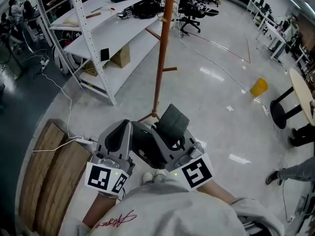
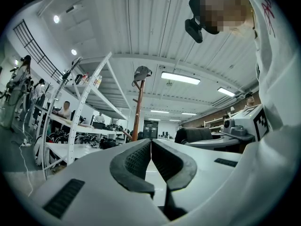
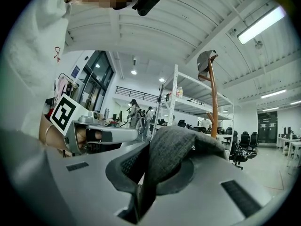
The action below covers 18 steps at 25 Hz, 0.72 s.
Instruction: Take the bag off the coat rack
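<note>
Bag (image 1: 173,122): one, dark grey, hanging clear of the one rack (image 1: 161,48), which stands at its 12 o'clock. Grippers: two, side by side close to the person's chest, both pointing roughly level toward the rack. Right gripper (image 3: 141,160) pinches the bag's fabric; left gripper (image 2: 151,149), at its 9 o'clock, is pressed together, empty.

Matt cloth bag (image 3: 178,149), glossy floor (image 1: 211,97), seemingly wooden rack (image 1: 160,58).

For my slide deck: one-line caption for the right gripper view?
Right gripper shut on a grey fabric bag, the coat rack standing beyond.
</note>
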{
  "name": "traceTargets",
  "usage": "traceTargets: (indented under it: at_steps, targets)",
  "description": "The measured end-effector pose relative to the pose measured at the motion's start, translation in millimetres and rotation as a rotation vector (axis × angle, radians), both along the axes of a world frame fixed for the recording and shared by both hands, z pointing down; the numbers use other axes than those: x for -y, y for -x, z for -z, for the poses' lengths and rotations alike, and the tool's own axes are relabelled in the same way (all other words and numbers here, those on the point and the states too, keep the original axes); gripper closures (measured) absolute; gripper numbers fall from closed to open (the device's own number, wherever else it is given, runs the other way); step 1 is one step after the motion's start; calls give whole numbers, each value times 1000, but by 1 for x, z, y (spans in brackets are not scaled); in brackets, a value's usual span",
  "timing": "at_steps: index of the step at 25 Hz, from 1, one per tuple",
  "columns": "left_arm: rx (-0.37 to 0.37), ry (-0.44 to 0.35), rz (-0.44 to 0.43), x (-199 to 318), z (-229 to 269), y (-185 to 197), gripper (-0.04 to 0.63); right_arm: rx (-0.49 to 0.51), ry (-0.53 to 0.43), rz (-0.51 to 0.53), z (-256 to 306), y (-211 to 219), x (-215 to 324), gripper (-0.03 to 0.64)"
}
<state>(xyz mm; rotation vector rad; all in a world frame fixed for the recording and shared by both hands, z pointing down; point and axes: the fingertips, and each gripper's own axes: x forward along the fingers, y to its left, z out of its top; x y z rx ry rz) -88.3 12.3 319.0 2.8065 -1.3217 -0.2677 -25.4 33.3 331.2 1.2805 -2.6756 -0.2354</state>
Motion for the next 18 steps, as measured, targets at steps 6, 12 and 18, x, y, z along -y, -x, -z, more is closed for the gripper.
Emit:
traceTargets:
  at_steps: [6,12,18]
  targets:
    - [-4,-3,0,4,3,-11,577,0,-9,18,4,-6,4,580]
    - [-8,-8,0,5,2,-18,577,-1,-17,35,5,-8,6,580]
    - [-10,-7,2,9,7,-21,577,-3,-17,39,11,-10,10,580]
